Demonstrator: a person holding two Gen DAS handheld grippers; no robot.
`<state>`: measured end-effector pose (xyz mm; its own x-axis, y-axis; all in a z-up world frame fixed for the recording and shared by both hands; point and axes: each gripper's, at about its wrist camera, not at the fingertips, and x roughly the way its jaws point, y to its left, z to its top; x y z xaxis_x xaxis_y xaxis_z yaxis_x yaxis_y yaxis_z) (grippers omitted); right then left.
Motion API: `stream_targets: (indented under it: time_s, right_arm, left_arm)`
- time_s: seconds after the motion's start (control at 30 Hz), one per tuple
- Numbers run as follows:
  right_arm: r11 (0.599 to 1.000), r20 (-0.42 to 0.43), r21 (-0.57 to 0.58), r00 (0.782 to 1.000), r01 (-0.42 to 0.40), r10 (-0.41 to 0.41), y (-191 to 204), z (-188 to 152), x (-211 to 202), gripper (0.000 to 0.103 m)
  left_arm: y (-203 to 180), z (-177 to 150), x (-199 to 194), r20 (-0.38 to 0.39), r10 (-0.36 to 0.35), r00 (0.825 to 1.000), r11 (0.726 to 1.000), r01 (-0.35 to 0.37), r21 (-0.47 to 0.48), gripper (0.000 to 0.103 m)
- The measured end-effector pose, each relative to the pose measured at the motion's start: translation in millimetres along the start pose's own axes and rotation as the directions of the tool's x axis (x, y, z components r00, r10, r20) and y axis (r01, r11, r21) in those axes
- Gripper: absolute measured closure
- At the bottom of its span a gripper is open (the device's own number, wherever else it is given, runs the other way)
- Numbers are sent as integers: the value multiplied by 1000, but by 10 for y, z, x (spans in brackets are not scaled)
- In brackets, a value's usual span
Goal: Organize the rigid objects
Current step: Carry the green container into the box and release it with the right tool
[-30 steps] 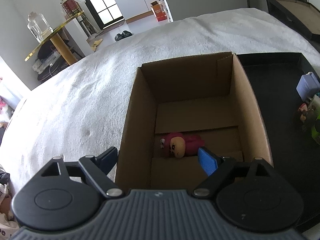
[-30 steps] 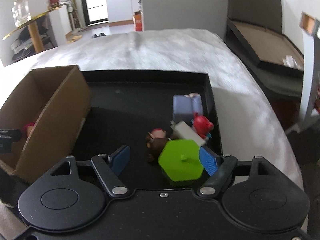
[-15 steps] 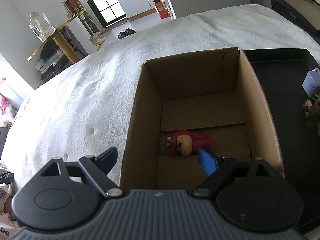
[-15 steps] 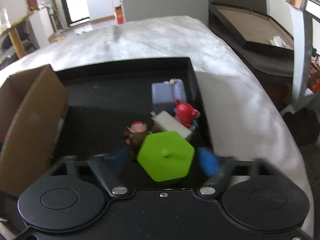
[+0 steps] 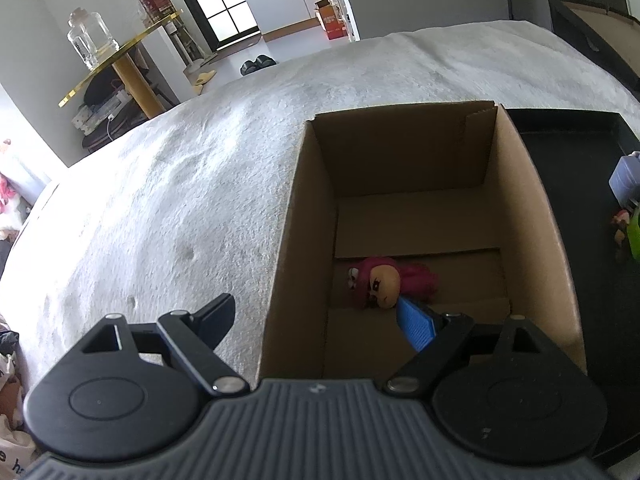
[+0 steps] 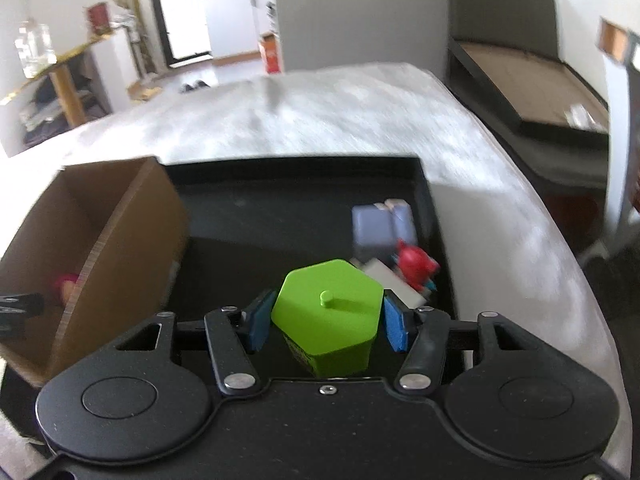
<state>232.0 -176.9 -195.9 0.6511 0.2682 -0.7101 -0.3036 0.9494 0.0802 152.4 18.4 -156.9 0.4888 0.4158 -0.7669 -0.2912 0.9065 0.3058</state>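
My right gripper (image 6: 326,322) is shut on a green hexagonal container (image 6: 328,316) and holds it above the black tray (image 6: 280,216). A lavender box (image 6: 378,230), a red figure (image 6: 414,264) and a white block (image 6: 390,280) lie at the tray's right side. My left gripper (image 5: 316,320) is open and empty, straddling the near left wall of the cardboard box (image 5: 520,184). A pink-haired doll (image 5: 384,284) lies inside the box. The box also shows in the right wrist view (image 6: 132,216).
Both containers sit on a white fuzzy cloth (image 5: 180,200). The tray's corner (image 5: 568,128) shows right of the box in the left wrist view. A gold shelf with a glass jar (image 5: 90,42) stands far left. A dark bench (image 6: 532,92) is at the far right.
My right gripper closed on the green container and lifted it off the tray. The left gripper drifted slightly left along the box, still open.
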Motion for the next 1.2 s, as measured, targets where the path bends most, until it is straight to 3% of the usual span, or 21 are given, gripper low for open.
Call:
stream_targets:
  time_s: [0.37,0.7,0.93,1.07,1.2]
  right_arm:
    - [989,163,-127,982,-81,101,398,163,-197,49]
    - [975,205,-190,966,-118,157,777,269,-265,49]
    - [959,200,-239,959,-151,201,1050,328,-240,48]
    - [950,190,-268,958,-159,214,1188,332,-187,48]
    - [949,176,-275,962,-156,209,1274,325,-127,48]
  left_arm:
    - [157,-70,-56,59,-29,998,999,31,-30,17]
    - [260,-131,-42,82,-86,993,995,91,-52,22]
    - [380,-183,27,67,-121,990,987,128,-102,54]
    - [432,-205,59,66,-139,988,982,146,-116,84]
    - [446,-215,83,69,-158,985,979,165,-121,91]
